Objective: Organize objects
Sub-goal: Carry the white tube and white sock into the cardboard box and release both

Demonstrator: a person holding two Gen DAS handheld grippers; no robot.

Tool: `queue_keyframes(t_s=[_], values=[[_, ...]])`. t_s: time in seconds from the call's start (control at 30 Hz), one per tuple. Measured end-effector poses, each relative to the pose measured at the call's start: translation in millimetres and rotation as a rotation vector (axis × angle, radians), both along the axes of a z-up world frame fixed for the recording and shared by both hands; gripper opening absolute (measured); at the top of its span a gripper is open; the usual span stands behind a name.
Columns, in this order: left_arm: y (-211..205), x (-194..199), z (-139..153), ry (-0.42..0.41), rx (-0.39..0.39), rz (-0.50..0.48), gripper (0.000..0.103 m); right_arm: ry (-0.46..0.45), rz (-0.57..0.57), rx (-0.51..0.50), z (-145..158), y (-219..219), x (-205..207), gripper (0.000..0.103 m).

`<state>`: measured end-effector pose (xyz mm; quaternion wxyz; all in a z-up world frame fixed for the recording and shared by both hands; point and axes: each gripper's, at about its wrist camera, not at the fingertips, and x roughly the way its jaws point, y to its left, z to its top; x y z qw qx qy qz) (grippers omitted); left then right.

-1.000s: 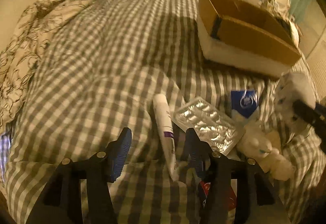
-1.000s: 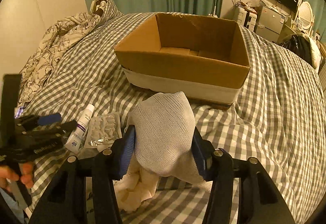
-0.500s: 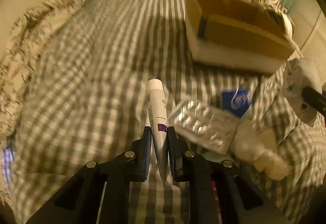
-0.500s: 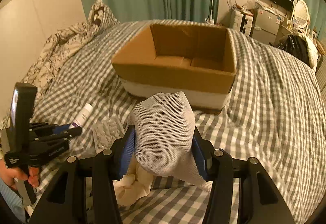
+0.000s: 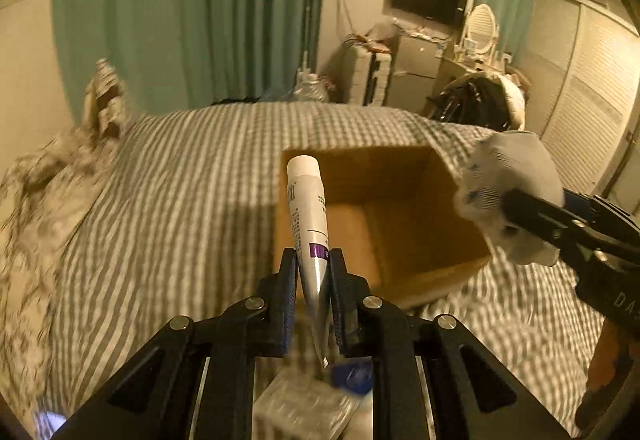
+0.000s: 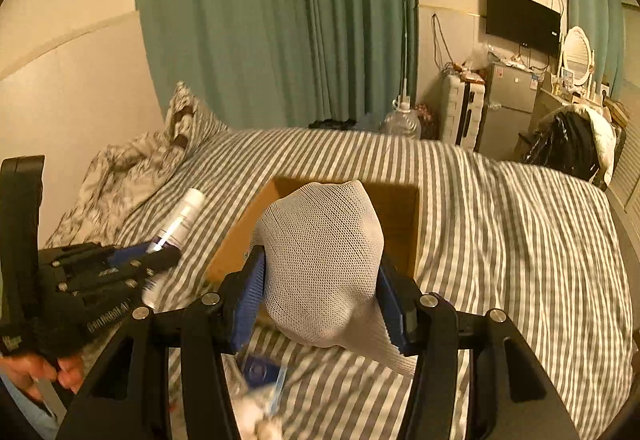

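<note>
The white tube we see clamped by its crimped end in our left gripper, cap pointing out toward the cardboard box. Our right gripper squeezes the mesh sock, the box on the checked bed just beyond it.

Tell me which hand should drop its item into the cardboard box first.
Probably the right. Its tool grips the white mesh bundle directly in front of the cardboard box. The left tool, shut on the cream tube, sits off toward the box's left edge.
</note>
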<state>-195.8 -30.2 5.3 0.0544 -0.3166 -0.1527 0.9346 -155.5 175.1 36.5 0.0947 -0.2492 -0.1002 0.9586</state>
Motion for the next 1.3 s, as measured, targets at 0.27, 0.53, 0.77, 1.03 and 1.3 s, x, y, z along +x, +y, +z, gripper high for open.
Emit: queue_keyframes(t_s=[0.27, 0.53, 0.77, 1.03, 1.3], values=[[25, -74, -20, -0.03, 0.024, -0.08, 0.016, -0.035, -0.042, -0.056, -6, 39, -55, 0.053], [30, -78, -33, -0.053, -0.013, -0.078, 0.066, -0.013, -0.059, -0.1, -6, 55, -50, 0.072], [14, -29, -14, -0.034, -0.028, -0.018, 0.077, 0.028, -0.07, -0.055, 20, 32, 0, 0.077], [6, 38, 9, -0.017, -0.034, 0.054, 0.084, 0.07, -0.064, 0.026, 39, -9, 73, 0.084], [4, 103, 6, -0.004, -0.05, 0.086, 0.085, 0.059, -0.052, 0.074, 20, -40, 131, 0.087]])
